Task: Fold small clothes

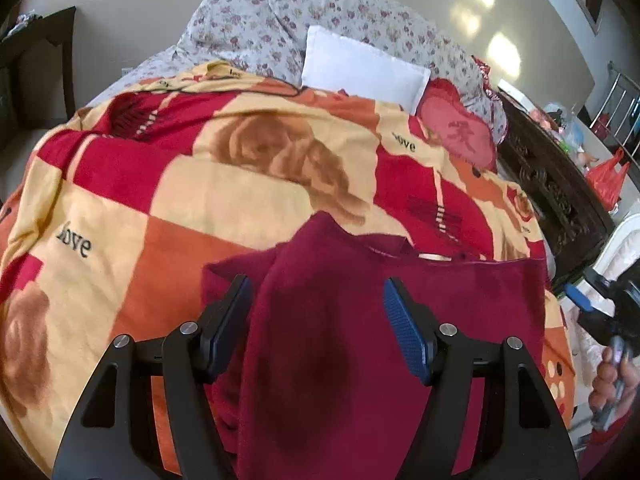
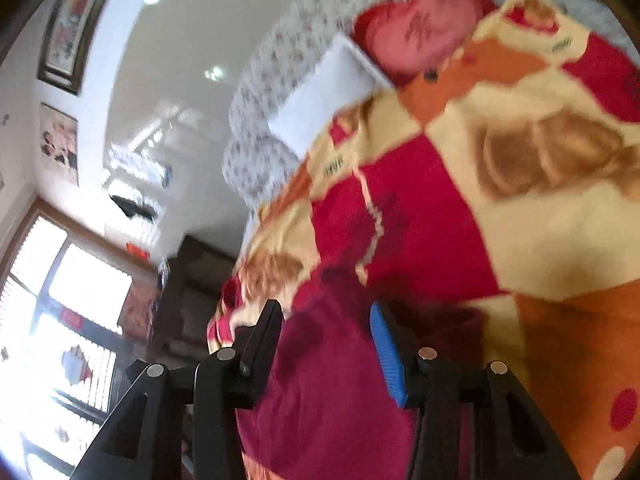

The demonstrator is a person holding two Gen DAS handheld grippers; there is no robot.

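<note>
A dark red garment [image 1: 340,320] lies on the checked red, orange and cream blanket [image 1: 160,200], with one side folded over its middle and the neckline at the far edge. My left gripper [image 1: 316,292] hovers over that folded strip, jaws wide apart and pads off the cloth. At the right edge of the left wrist view a hand holds the right gripper [image 1: 600,300] beside the garment. The right wrist view is tilted and blurred. There the right gripper [image 2: 326,312] stands open over the garment [image 2: 332,380], which shows between its fingers without being pinched.
At the head of the bed are a white pillow [image 1: 360,64], a red cushion [image 1: 460,128] and a floral quilt [image 1: 260,24]. Dark carved furniture [image 1: 560,188] and a red plastic bag [image 1: 608,176] stand to the right. A bright window [image 2: 60,320] fills the room's side.
</note>
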